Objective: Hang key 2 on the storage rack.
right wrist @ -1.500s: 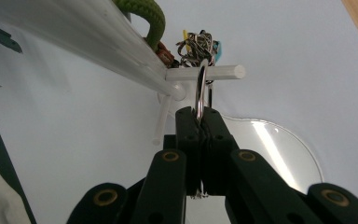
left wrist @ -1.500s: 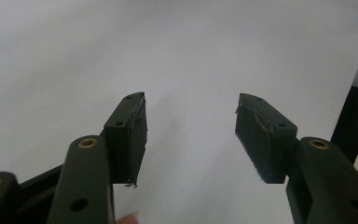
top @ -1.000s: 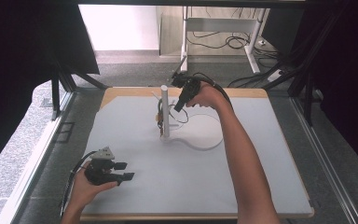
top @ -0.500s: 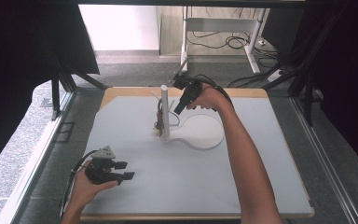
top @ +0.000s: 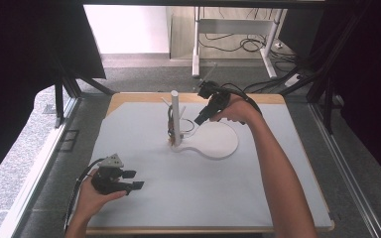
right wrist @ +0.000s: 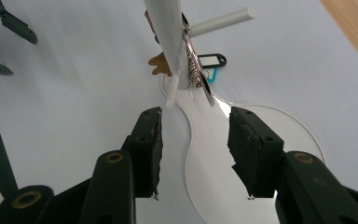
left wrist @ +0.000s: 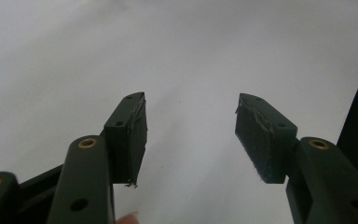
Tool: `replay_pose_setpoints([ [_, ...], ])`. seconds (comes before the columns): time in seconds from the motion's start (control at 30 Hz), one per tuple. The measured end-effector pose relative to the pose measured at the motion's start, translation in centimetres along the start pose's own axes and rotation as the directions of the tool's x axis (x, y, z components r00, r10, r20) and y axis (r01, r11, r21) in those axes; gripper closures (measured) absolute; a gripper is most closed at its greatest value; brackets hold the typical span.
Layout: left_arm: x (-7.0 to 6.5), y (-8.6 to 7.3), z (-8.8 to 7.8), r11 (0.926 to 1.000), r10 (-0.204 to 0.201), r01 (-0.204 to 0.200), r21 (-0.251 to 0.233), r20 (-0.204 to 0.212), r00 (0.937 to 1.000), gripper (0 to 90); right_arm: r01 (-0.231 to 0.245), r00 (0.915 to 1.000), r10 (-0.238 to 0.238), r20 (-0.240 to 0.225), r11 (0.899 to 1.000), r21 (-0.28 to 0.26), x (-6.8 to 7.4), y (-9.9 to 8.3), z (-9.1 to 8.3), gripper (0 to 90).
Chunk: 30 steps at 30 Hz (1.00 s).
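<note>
From the high view we see a white mat (top: 144, 148) covering the table, and a white stand (top: 175, 119) rising just above its centre, at about twelve o'clock. Its post grows from a flat round base (top: 221, 141) that spreads toward three o'clock. A bunch of keys (top: 170, 130) hangs close against the post, on its nine o'clock side. The right gripper (top: 200, 119) sits at about two o'clock from the post, near it but apart from it, tips aimed down toward the base. The left gripper (top: 135, 179) rests low on the mat at about seven o'clock, well apart from the stand.

In the left gripper view we see its own gripper (left wrist: 191, 135) standing wide, with nothing but bare white mat (left wrist: 74, 60) between the pads.

In the right gripper view we see the right gripper (right wrist: 195, 149) with its jaws having just been opening; they stand about half apart with nothing gripped, only the base (right wrist: 261, 116) behind them. The post (right wrist: 168, 32) rises at twelve o'clock, beyond the tips and clear of them. The keys (right wrist: 193, 65) hang against it on the three o'clock side, with a black tag (right wrist: 212, 60) and a brown tag (right wrist: 159, 65) lying at its foot. A peg (right wrist: 221, 19) juts from the post toward two o'clock.
</note>
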<state>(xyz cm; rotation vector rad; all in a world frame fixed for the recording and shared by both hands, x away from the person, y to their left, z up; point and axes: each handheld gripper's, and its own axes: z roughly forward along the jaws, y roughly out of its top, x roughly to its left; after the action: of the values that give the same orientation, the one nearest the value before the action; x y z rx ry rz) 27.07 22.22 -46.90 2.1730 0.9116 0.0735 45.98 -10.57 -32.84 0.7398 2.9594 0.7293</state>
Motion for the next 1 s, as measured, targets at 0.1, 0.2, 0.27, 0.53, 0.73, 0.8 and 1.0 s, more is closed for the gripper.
replay_pose_setpoints([
  [0.1, 0.1, 0.1, 0.0, 1.0000, -0.002, 0.002, -0.001, 0.003, 1.0000, 43.9, -0.006, 1.0000, 0.006, 0.003, 1.000, -0.014, 0.1, -1.0, -0.5, 52.6],
  [0.2, 0.1, 0.2, 0.1, 1.0000, -0.001, 0.001, 0.002, 0.001, 1.0000, 44.0, -0.005, 0.9999, 0.005, 0.015, 1.000, -0.027, 0.3, -2.2, -1.0, 51.1],
  [0.27, 0.2, 0.3, 0.2, 1.0000, 0.002, -0.002, 0.005, 0.001, 1.0000, 44.0, -0.005, 0.9998, 0.005, 0.020, 0.999, -0.037, 0.4, -2.9, -1.2, 49.9],
  [0.53, -0.1, 0.1, 0.1, 0.9998, 0.003, -0.002, 0.020, -0.013, 0.9999, 43.9, -0.010, 0.9996, 0.012, 0.025, 0.997, -0.080, 0.9, -6.0, -1.5, 47.9],
  [0.73, -0.3, -0.1, 0.0, 0.9998, -0.004, 0.004, 0.020, -0.021, 0.9998, 43.8, -0.020, 0.9995, 0.023, 0.023, 0.991, -0.132, 1.8, -9.4, -0.8, 46.5],
  [0.8, -0.4, -0.2, 0.2, 0.9996, -0.005, 0.005, 0.029, -0.023, 0.9997, 43.7, -0.032, 0.9991, 0.036, 0.023, 0.988, -0.150, 1.9, -10.7, -0.4, 46.5],
  [1.0, -0.5, -0.4, 0.4, 0.9993, -0.008, 0.008, 0.036, -0.024, 0.9997, 43.3, -0.053, 0.9983, 0.057, 0.013, 0.980, -0.193, 2.4, -15.2, 0.9, 45.3],
])
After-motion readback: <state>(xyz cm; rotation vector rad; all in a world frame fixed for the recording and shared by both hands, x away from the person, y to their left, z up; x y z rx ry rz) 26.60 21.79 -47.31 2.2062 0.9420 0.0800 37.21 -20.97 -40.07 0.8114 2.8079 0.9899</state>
